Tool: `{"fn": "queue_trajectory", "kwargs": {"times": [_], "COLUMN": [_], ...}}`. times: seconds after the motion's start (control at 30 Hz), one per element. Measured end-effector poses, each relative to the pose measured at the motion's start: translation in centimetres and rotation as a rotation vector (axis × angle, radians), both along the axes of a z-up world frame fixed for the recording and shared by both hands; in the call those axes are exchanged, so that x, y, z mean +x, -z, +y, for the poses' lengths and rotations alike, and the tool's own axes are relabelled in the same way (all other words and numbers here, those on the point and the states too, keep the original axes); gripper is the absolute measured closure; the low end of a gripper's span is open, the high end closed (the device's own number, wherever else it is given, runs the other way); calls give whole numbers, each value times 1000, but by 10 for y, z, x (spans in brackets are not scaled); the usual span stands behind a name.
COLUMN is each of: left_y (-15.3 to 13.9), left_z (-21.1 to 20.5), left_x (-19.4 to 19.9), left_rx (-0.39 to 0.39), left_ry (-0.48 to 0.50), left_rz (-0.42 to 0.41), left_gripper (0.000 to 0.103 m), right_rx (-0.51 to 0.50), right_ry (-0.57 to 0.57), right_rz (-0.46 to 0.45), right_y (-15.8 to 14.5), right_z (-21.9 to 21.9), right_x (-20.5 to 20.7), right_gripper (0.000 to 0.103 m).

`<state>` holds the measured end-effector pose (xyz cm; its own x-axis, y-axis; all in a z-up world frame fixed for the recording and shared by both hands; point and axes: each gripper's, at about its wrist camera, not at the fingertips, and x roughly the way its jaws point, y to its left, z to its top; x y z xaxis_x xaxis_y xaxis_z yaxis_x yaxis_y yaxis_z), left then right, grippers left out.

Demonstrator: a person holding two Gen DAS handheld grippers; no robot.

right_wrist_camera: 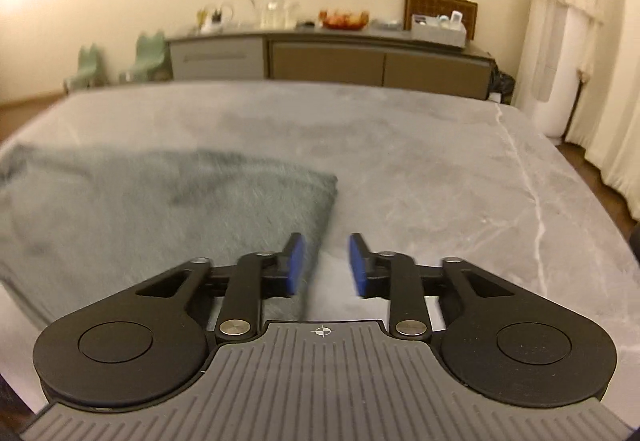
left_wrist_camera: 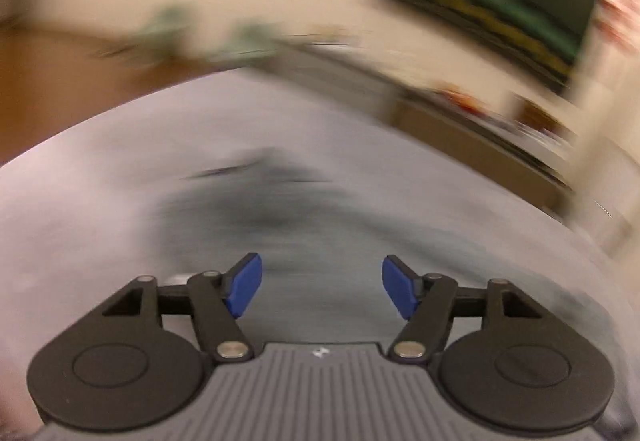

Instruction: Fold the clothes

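A grey-green garment (right_wrist_camera: pixel 160 209) lies folded flat on the grey marble table (right_wrist_camera: pixel 440 181), filling the left half of the right wrist view. My right gripper (right_wrist_camera: pixel 326 265) hovers just above the garment's right edge, its blue pads apart with nothing between them. The left wrist view is heavily motion-blurred. There, my left gripper (left_wrist_camera: pixel 322 287) stands wide open over a dark grey smear that looks like the garment (left_wrist_camera: pixel 256 209), and nothing is held between its blue pads (left_wrist_camera: pixel 244 291).
A long sideboard (right_wrist_camera: pixel 328 57) with jars, a fruit bowl and boxes stands beyond the table's far edge. Two pale green stools (right_wrist_camera: pixel 148 53) sit at its left. White curtains (right_wrist_camera: pixel 580 41) hang at the right. The table's right half (right_wrist_camera: pixel 500 201) is bare marble.
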<state>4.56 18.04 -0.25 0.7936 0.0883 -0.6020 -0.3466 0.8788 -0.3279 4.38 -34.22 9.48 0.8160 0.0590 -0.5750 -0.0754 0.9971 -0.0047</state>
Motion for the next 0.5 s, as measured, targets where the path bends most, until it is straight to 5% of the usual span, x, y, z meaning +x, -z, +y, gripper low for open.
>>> {"fn": "queue_trajectory", "kwargs": {"times": [0.17,0.37,0.4,0.43,0.5], "left_y": [33,44,46,47,45], "left_z": [56,59,60,61,55], "left_x": [2,55,59,64,67], "left_rx": [-119,-78,-76,-71,-38], "left_ry": [-104,-87,-77,-68,-49], "left_rz": [41,44,34,27,19], "left_gripper": [14,7,14,59,74], "right_rx": [57,77,72,76,84], "right_ry": [-38,-70,-70,-71,-72], "right_rz": [32,57,64,62,58], "right_y": [0,7,9,9,9], "right_z": [26,53,54,53,52], "right_x": [16,27,26,24,21], "right_gripper": [63,61,61,61,61]}}
